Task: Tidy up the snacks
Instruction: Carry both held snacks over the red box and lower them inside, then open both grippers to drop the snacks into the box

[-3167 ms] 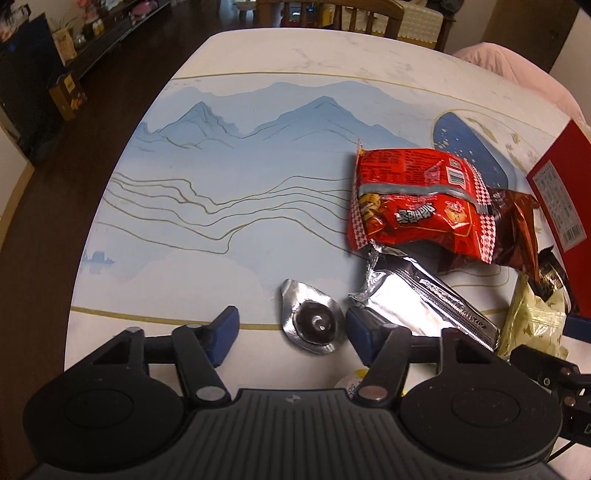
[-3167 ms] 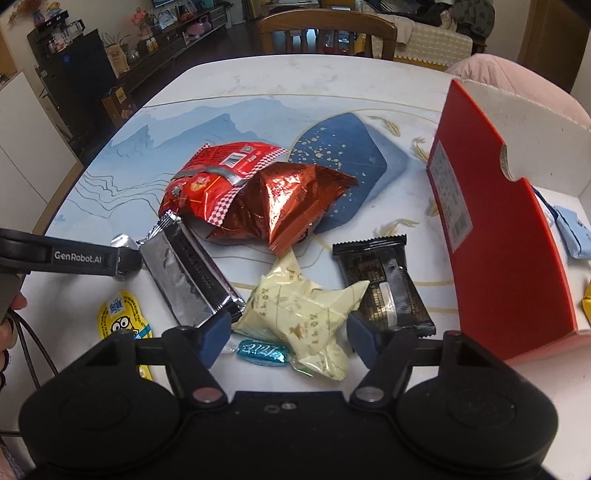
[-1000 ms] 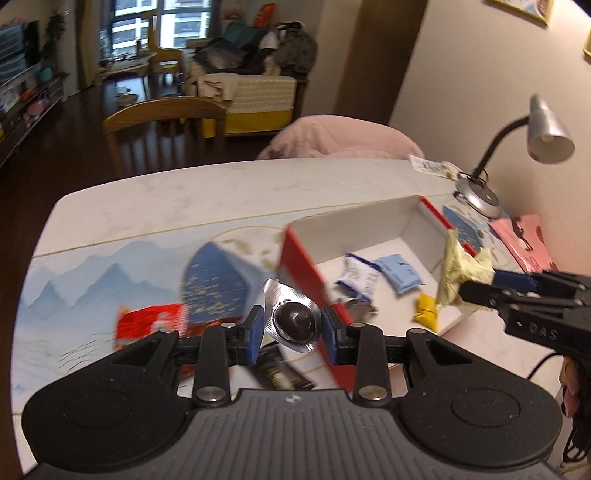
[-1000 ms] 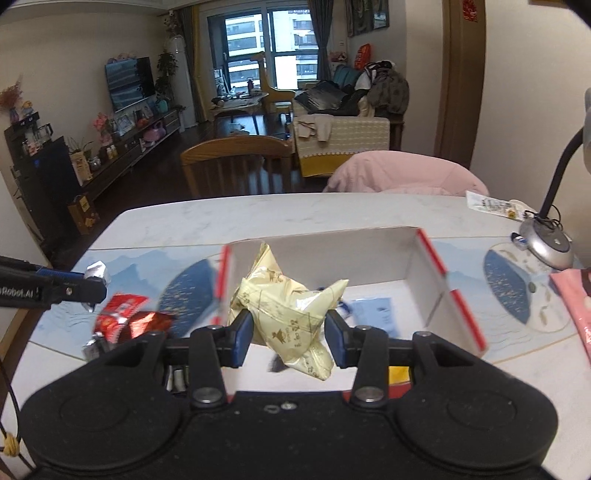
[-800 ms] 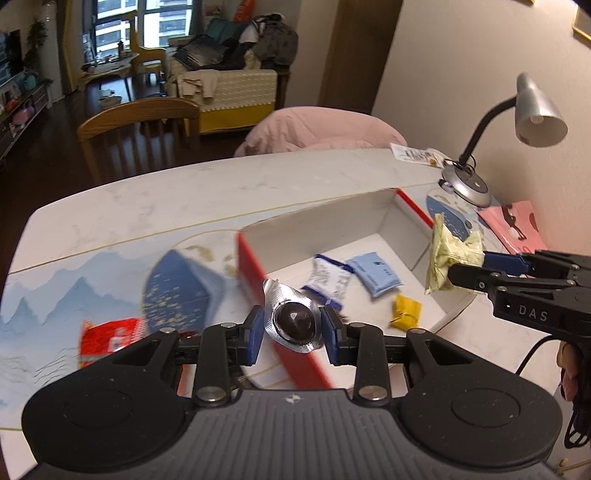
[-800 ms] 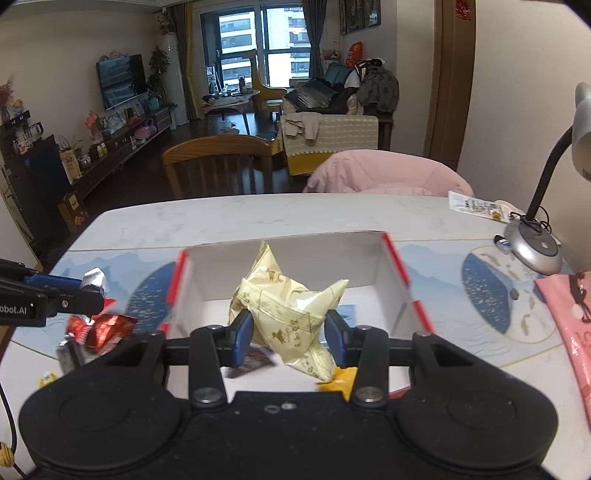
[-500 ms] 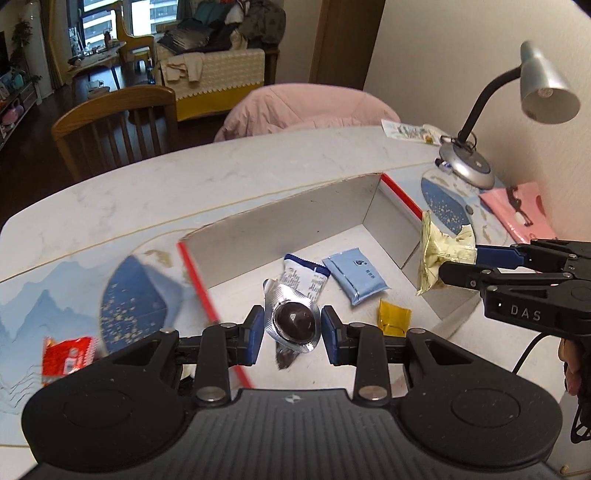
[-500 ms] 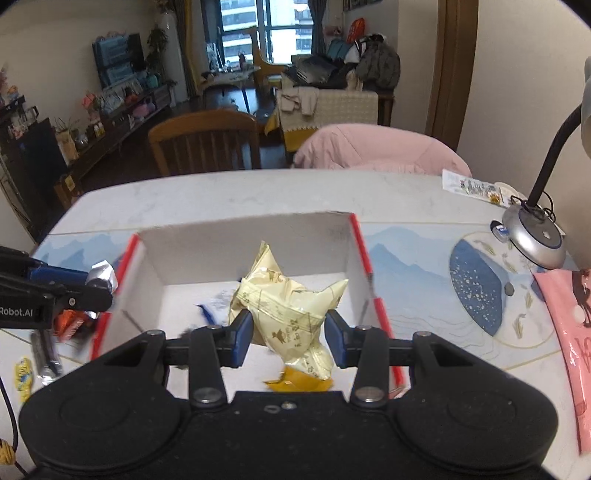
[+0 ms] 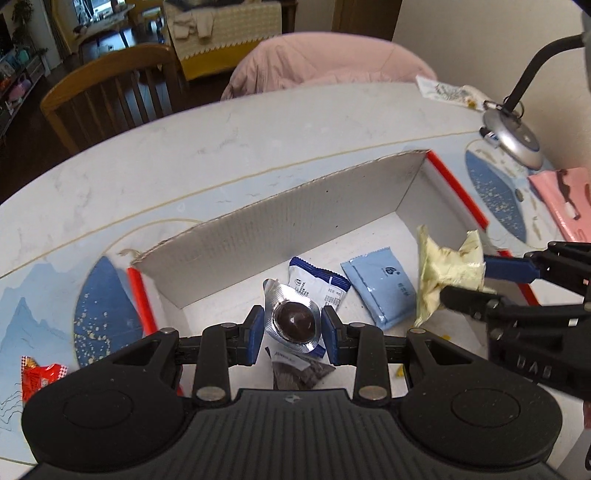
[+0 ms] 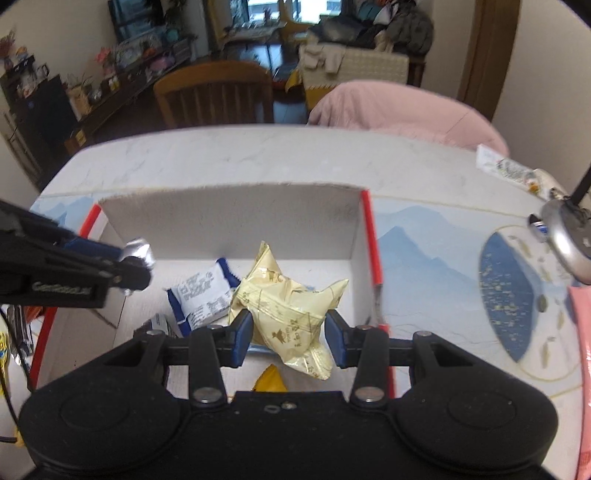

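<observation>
We hold both grippers above the red-edged box (image 9: 458, 192): left gripper (image 9: 293, 334) clamped on the foil chocolate cup (image 9: 293, 321), right gripper (image 10: 289, 338) clamped on the cream packet (image 10: 291, 314). The floor along the box's far wall lies bare; no print is legible.

Red-edged grey box (image 9: 306, 221), silver foil cup (image 9: 293, 321) with dark, perhaps chocolate, centre, cream-gold wrapper (image 10: 291, 314).

My views are dim and soft, corners black and edges bowed; daylight glows from the window (image 10: 258, 11) up top.
</observation>
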The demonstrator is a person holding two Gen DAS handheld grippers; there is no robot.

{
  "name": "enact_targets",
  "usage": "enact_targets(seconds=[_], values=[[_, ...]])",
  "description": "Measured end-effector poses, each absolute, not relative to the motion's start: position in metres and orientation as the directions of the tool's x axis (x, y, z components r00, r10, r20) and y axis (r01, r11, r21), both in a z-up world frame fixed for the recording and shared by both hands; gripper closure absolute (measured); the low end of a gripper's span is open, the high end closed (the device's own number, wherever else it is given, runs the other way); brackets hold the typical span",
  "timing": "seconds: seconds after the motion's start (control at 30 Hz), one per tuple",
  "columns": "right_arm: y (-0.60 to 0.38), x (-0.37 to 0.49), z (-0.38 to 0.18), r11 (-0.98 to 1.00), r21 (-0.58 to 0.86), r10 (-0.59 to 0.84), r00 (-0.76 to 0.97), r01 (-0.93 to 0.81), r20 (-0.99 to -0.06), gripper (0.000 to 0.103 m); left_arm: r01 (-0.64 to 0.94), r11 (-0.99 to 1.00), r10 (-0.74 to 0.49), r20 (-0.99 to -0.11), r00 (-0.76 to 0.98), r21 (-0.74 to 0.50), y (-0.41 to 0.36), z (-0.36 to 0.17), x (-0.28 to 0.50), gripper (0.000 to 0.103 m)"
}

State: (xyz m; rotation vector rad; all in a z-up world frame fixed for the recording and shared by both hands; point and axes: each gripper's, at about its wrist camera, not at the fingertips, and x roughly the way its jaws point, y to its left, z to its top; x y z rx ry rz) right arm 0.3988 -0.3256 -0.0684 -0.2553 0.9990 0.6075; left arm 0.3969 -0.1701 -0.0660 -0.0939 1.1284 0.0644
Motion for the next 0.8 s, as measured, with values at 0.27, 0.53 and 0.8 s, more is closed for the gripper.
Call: enact_targets(seconds=[0.27, 0.53, 0.8], values=[[-0.311, 0.413, -0.092, 0.781, 0.086, 0.334, 0.298, -0.618, -0.894, 0.062, -0.08, 0.997, 0.029, -0.936, 0.351, 0.001, -0.178, -0.094, 0.42, 0.07], [-0.294, 0.408, -0.1, 0.737, -0.022, 0.257, 0.31, -0.676, -0.916, 0.062, -0.079, 0.997, 0.036, -0.964, 0.264, 0.016, -0.177, -0.11, 0.432, 0.069], [-0.295, 0.408, -0.1, 0.745, -0.031, 0.249, 0.32, -0.666, -0.914, 0.06, -0.101, 0.995, 0.02, -0.974, 0.226, -0.003, -0.172, -0.113, 0.433, 0.066]])
